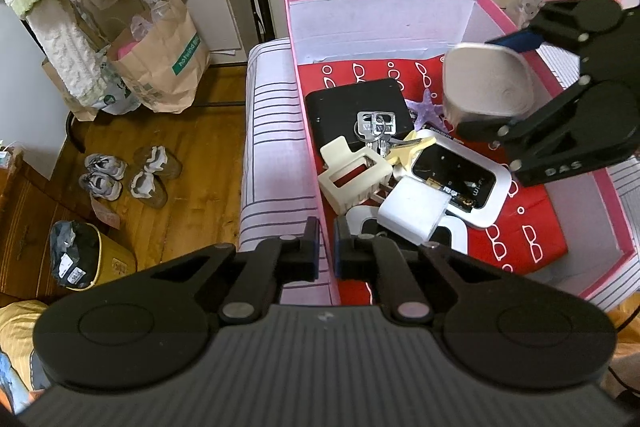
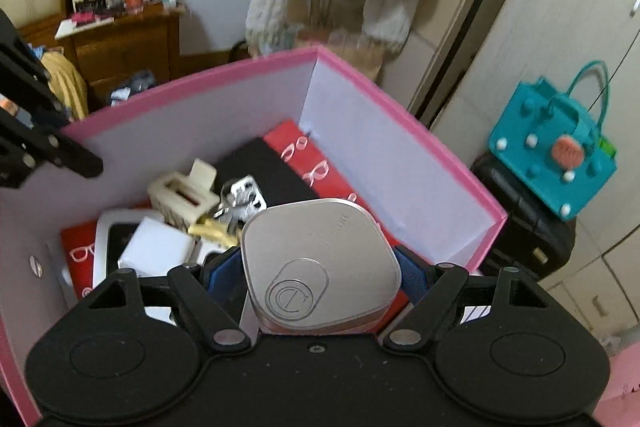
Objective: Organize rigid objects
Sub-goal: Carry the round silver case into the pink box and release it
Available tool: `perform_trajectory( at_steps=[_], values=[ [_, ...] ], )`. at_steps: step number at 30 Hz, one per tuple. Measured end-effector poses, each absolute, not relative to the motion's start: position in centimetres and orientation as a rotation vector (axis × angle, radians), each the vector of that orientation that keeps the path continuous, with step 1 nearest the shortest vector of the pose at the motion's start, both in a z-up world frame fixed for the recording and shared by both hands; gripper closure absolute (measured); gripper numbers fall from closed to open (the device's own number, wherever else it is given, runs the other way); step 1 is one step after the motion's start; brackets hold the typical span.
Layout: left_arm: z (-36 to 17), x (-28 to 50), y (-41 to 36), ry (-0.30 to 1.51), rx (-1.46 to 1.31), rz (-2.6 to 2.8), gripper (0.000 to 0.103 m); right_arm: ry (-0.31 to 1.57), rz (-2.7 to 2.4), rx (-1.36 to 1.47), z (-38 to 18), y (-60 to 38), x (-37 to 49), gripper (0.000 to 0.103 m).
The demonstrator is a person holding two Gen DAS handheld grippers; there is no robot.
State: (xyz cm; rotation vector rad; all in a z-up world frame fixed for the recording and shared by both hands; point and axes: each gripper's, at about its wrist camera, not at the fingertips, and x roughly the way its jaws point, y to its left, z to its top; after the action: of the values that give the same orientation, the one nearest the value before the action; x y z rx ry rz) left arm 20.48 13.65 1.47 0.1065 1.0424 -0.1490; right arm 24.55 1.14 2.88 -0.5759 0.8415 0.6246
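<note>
Between the blue pads of our right gripper sits a rounded silver device, pinched on both sides and held in the air above the pink box. From the left wrist view the same silver device hangs over the box's right half, clear of the things below. Our left gripper has its fingers drawn nearly together on either side of the box's near wall, gripping that thin pink edge. Inside the box, on a red sheet with white glasses print, lie a black case, a bunch of keys, a cream hair claw, a white charger cube and a white-framed Wi-Fi unit. A purple starfish lies below the silver device. The box rests on striped bedding.
</note>
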Motion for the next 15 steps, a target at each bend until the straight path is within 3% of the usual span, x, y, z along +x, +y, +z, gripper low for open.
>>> perform_trajectory(
  at_steps=[7,15],
  values=[
    [1.4,20.4,13.6,1.037,0.109,-0.152,0.097,0.842,0.625,-0.552,2.4,0.7,24.7,0.019],
    [1.5,20.3,13.5,1.031,0.095,-0.149,0.097,0.765,0.654,-0.237,6.5,-3.9,22.0,0.018]
  ],
)
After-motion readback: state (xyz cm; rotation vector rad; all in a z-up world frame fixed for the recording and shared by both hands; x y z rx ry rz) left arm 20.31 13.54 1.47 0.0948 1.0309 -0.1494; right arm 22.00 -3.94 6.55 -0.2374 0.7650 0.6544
